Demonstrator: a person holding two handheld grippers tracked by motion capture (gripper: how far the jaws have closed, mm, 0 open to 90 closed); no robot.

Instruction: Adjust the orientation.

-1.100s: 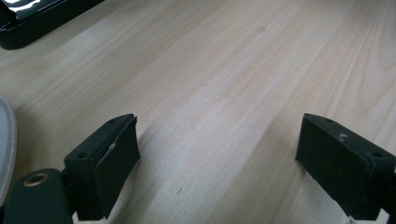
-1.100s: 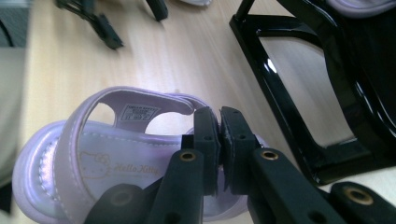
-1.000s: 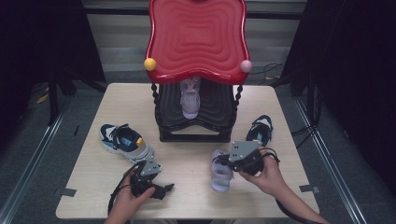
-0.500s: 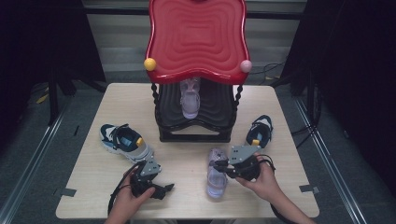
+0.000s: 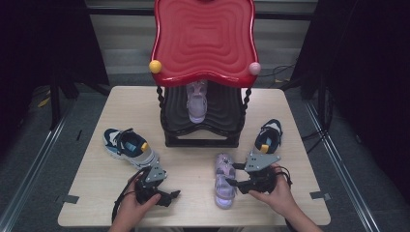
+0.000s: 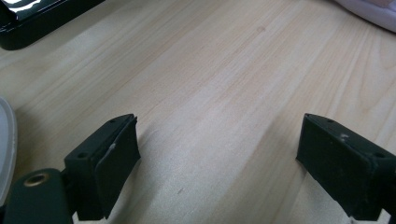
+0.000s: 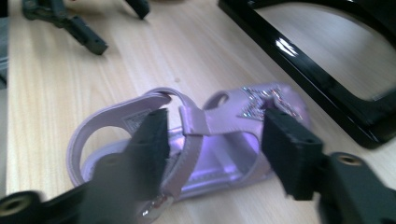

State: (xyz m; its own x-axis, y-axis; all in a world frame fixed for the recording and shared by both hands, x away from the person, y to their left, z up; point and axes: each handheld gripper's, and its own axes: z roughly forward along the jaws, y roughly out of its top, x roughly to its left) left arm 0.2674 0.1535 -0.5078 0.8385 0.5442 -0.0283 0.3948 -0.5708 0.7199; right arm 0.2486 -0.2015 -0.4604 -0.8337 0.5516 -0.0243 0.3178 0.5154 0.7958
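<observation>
On the pale wooden table (image 5: 96, 174), the left gripper (image 5: 167, 195) rests low near the front edge, its jaws standing apart with bare wood between them and nothing held. Just behind it lies a navy, white and grey trainer with a yellow tab (image 5: 129, 147), on its side and apart from the gripper. No hazard arises there unless the left hand sweeps back and knocks that trainer.

At the centre stands a glossy black two-tier shoe rack with a wavy red top (image 5: 203, 43); a pale lilac sandal (image 5: 197, 100) sits on its lower shelf.

Right of centre, a matching lilac strapped sandal with a glittery toe piece (image 5: 224, 180) lies flat on the table in front of the rack. The right gripper (image 5: 237, 175) sits at its side. Its jaws have just been opening, and in the right gripper view the pads (image 7: 152, 140) flank the ankle strap without pressing — released, with the sandal set down.

The risks, as judged: a pad may catch the loose strap as the gripper pulls away, dragging or flipping the sandal — or the withdrawal may brush the second navy trainer (image 5: 267, 137) lying near the right hand (image 5: 275, 193).
</observation>
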